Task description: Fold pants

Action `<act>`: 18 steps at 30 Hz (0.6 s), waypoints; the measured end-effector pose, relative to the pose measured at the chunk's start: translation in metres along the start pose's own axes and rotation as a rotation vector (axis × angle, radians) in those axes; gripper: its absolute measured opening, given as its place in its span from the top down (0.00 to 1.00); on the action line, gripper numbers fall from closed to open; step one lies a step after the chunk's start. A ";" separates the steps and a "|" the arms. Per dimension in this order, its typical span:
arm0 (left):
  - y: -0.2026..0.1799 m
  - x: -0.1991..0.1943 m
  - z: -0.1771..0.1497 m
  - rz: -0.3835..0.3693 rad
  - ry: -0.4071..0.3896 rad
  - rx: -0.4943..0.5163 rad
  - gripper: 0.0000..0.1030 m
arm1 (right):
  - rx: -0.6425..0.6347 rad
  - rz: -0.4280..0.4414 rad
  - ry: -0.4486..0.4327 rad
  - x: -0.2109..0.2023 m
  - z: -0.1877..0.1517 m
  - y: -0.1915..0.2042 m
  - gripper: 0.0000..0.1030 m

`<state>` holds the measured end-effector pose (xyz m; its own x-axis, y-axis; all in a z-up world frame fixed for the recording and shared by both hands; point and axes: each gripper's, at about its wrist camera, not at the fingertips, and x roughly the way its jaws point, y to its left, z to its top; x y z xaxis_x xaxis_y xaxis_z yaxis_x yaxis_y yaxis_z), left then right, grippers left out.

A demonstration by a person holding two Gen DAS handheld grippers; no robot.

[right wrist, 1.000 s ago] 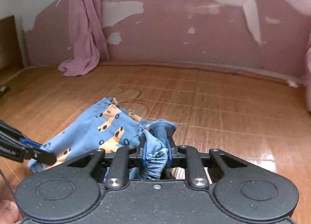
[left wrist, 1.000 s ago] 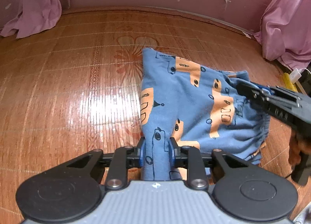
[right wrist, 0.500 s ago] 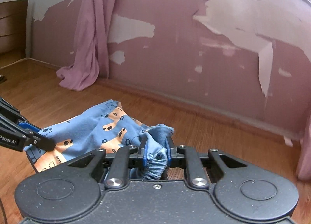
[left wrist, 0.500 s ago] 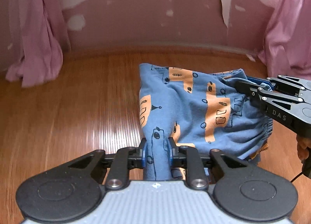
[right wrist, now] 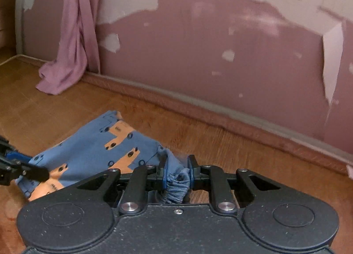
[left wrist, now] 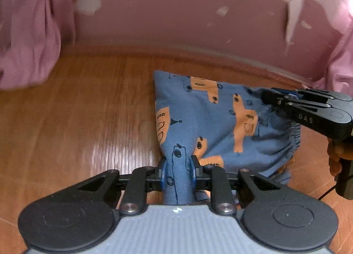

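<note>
Blue pants with orange car prints hang lifted between both grippers above the wooden floor. My left gripper is shut on a bunched corner of the blue cloth. In the right wrist view the same pants spread out to the left, and my right gripper is shut on the gathered elastic waistband. The right gripper also shows at the right of the left wrist view, pinching the far corner. The left gripper enters the right wrist view at the left edge.
A wooden floor runs to a pink wall with peeling paint and a skirting board. Pink curtains hang at the left and far right. A person's hand holds the right gripper's handle.
Both grippers have risen and tilted up with the pants, so the wall fills more of each view. The cloth now hangs stretched between them, off the floor.
</note>
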<state>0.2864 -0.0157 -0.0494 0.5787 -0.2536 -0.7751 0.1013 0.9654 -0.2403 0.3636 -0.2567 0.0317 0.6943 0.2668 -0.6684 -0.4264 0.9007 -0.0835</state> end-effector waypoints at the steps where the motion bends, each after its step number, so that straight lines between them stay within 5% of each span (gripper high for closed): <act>1: 0.003 0.003 -0.003 -0.004 -0.002 -0.009 0.77 | -0.002 -0.002 0.004 0.003 -0.004 0.001 0.82; 18: 0.005 0.003 -0.006 -0.007 -0.012 0.018 0.70 | -0.055 -0.033 0.017 0.013 -0.022 0.007 0.73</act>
<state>0.2839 -0.0120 -0.0567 0.5879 -0.2594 -0.7662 0.1200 0.9647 -0.2345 0.3568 -0.2545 0.0064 0.6990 0.2311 -0.6767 -0.4348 0.8886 -0.1458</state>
